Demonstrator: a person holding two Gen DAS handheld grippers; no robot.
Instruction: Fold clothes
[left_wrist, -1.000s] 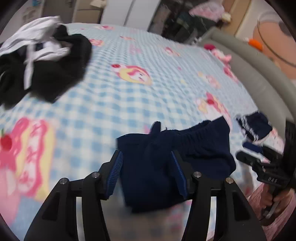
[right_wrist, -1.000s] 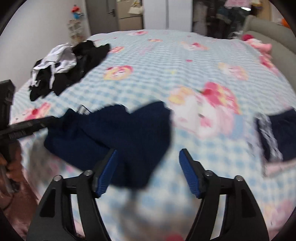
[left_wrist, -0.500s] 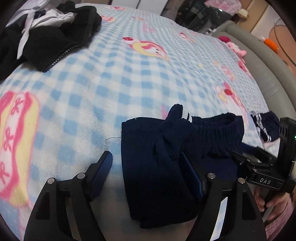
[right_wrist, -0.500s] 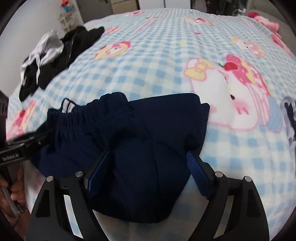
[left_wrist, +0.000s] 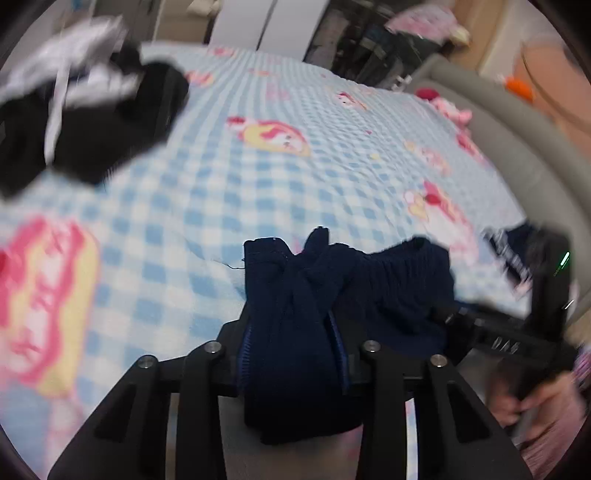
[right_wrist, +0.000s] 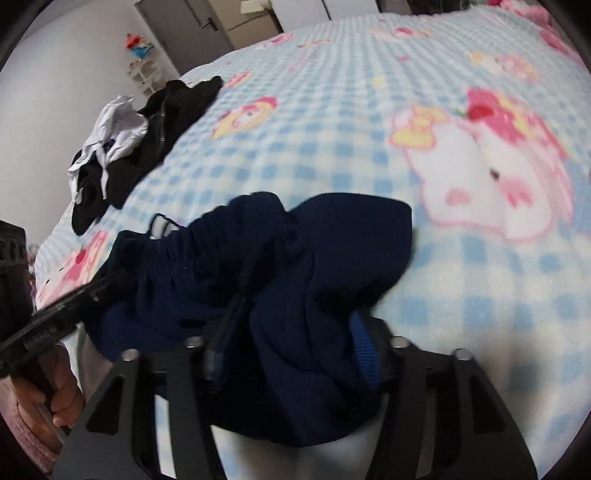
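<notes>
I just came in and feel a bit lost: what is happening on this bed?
A person is folding clothes with two handheld grippers. The left gripper and the right gripper are both closed on the same navy shorts, bunched on the checked blanket. A black and white clothes pile waits further back.

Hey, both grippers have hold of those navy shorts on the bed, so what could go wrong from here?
The navy shorts are bunched in thick wads inside both the left gripper and right gripper, so the fold may come out lumpy. Both grips sit near the bed's front edge; loose fabric hanging there might slide off once released.
</notes>
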